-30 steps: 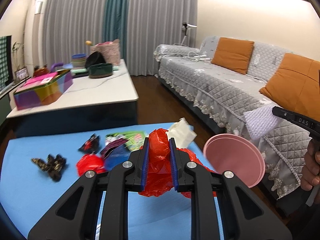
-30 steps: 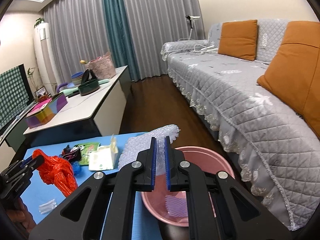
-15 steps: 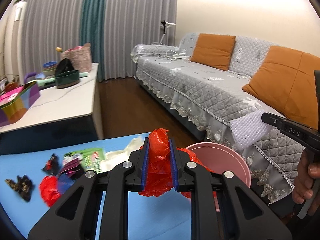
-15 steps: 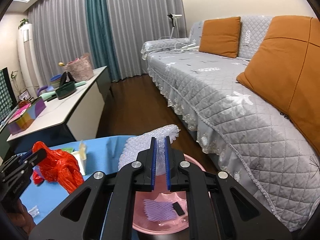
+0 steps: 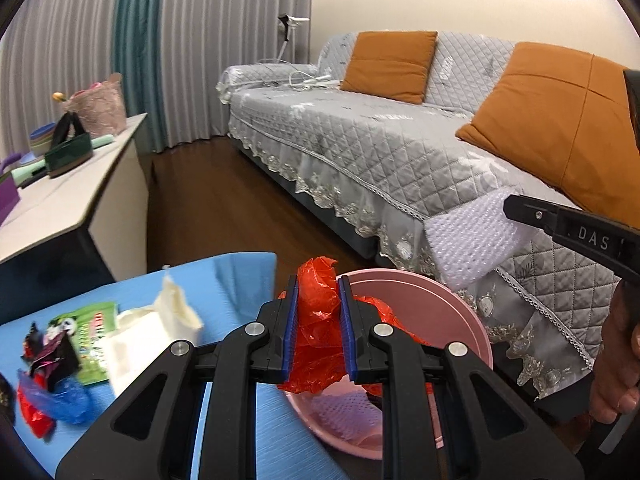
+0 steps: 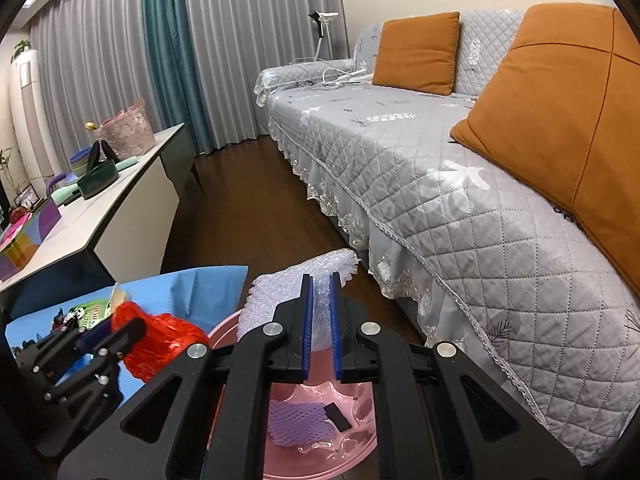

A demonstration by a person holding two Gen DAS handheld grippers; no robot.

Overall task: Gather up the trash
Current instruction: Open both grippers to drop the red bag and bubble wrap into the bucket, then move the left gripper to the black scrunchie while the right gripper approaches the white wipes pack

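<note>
My left gripper (image 5: pixel 319 312) is shut on a crumpled red plastic bag (image 5: pixel 318 344) and holds it over the near rim of the pink basin (image 5: pixel 452 320). My right gripper (image 6: pixel 321 308) is shut on a sheet of white bubble wrap (image 6: pixel 280 288) above the same basin (image 6: pixel 224 332), which holds a purple mesh piece (image 6: pixel 298 420) and a small black item (image 6: pixel 338 416). The right gripper and its bubble wrap (image 5: pixel 468 236) also show in the left wrist view. More trash lies on the blue table (image 5: pixel 240 276): a cream paper piece (image 5: pixel 160 320), a green wrapper (image 5: pixel 90 336), dark, blue and red wrappers (image 5: pixel 48 384).
A grey quilted sofa (image 5: pixel 400 152) with orange cushions (image 5: pixel 390 64) runs along the right. A white counter (image 5: pixel 76 188) with bowls and a pink bag stands at the left. Dark wood floor (image 5: pixel 224 216) lies between them.
Both grippers have moved right, toward the pink basin. The red bag now hangs over the basin's rim and the bubble wrap is above its inside. Both grips are unchanged.
</note>
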